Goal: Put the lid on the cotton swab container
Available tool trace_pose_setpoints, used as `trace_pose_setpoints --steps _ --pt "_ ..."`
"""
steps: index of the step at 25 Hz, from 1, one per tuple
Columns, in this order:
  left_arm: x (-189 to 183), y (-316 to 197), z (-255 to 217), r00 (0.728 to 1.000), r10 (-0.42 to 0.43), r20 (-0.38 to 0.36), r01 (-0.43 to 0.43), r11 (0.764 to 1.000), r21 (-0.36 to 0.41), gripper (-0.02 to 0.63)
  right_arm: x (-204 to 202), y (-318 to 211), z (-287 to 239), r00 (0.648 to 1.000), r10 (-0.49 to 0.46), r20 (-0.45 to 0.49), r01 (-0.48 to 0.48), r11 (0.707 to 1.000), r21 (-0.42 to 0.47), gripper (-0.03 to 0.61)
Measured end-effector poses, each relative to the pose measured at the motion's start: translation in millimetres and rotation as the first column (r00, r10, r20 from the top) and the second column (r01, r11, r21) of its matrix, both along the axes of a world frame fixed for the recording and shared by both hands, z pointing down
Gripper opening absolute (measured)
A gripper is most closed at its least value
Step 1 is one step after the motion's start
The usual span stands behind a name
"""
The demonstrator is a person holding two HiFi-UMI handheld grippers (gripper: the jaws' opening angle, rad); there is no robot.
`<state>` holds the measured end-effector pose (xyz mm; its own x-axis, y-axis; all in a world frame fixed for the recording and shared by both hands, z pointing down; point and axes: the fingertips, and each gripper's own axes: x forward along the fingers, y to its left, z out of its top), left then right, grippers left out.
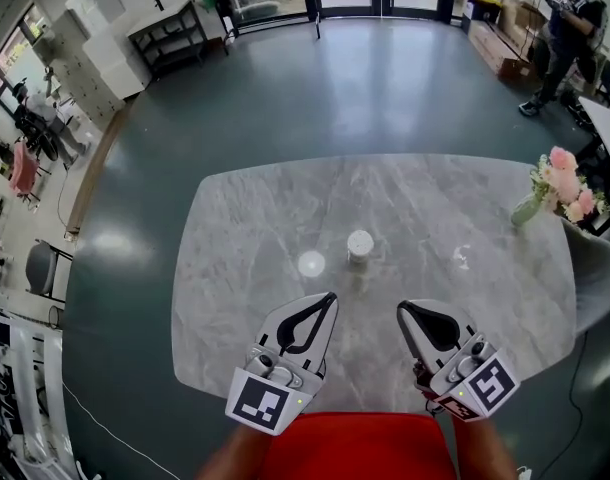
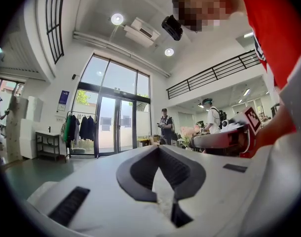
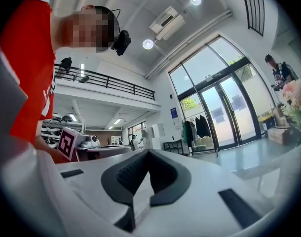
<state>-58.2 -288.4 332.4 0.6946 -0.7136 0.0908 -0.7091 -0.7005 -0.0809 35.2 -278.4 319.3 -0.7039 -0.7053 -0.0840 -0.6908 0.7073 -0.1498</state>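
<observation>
Container (image 1: 360,247) stands upright at mid-frame on the table (image 1: 255,218), above and between both tongs, well apart from each. Pale round patch (image 1: 311,263) just left of it: lid or glare, cannot tell. Left gripper (image 1: 328,298) sits slightly nearer than right gripper (image 1: 405,311). Both have jaws closed together with nothing between them.

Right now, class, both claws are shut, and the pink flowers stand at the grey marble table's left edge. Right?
No: the head view shows the pink flowers at the grey marble table's right edge. The left claw and right claw are shut.
</observation>
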Motion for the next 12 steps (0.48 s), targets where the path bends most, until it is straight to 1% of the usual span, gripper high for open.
trace_pose_setpoints --steps 5,12 --pt "1.7 1.6 -0.8 1.0 0.001 -0.009 -0.001 1.0 -0.009 0.017 0.1 3.8 -2.7 1.0 -0.009 -0.008 0.009 1.0 0.004 0.017" --pt "3.2 5.0 0.0 1.0 0.006 -0.003 -0.006 1.0 -0.017 0.017 -5.2 9.1 -3.8 0.999 -0.032 -0.022 0.032 0.999 0.006 0.017"
